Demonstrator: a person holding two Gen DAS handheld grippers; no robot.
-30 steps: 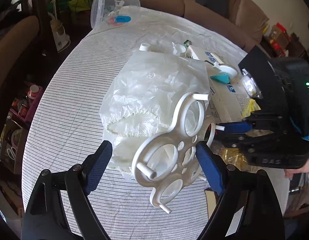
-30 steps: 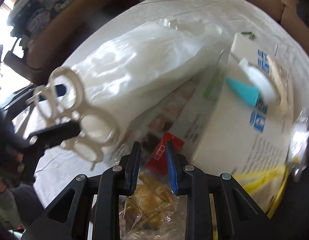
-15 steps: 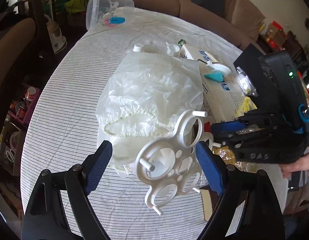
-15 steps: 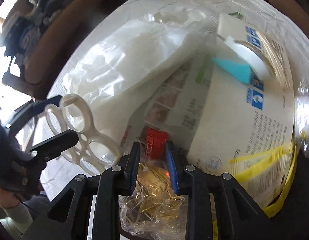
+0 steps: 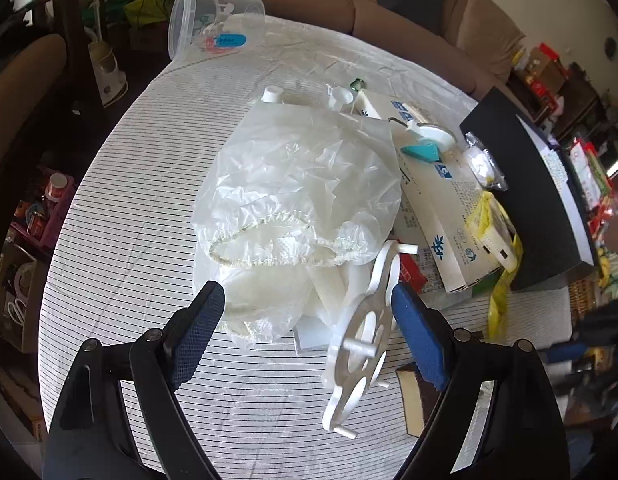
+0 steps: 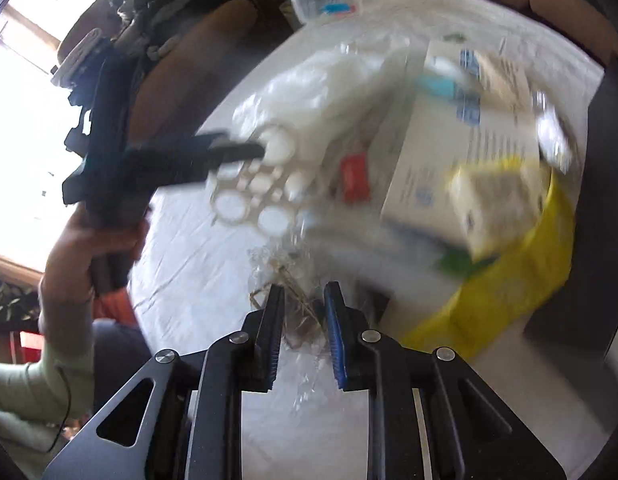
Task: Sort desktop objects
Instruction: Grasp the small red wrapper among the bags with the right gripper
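Observation:
My left gripper [image 5: 309, 320] stands wide open over the striped tablecloth [image 5: 129, 200]. A flat white plastic plate with round holes and pegs [image 5: 365, 332] hangs edge-on against its right finger [image 5: 417, 336]; the left finger touches nothing. I cannot tell how the plate is caught. In the right wrist view the same plate [image 6: 249, 196] sits at the tip of that gripper. My right gripper [image 6: 303, 304] has its jaws closing, pinching a crinkled clear bag of thin yellowish sticks [image 6: 285, 268], lifted off the table.
A crumpled clear elastic-edged cover [image 5: 301, 184] lies mid-table. Beside it are a white printed box [image 5: 441, 208], a small red item [image 5: 411, 276], a yellow bag [image 5: 501, 300] and a black block [image 5: 541, 184]. A clear tub [image 5: 213, 28] lies at the far edge.
My right gripper has pulled back and up from the pile with the stick bag between its fingers. The white plate has swung from flat-on to edge-on beside the left gripper's right finger.

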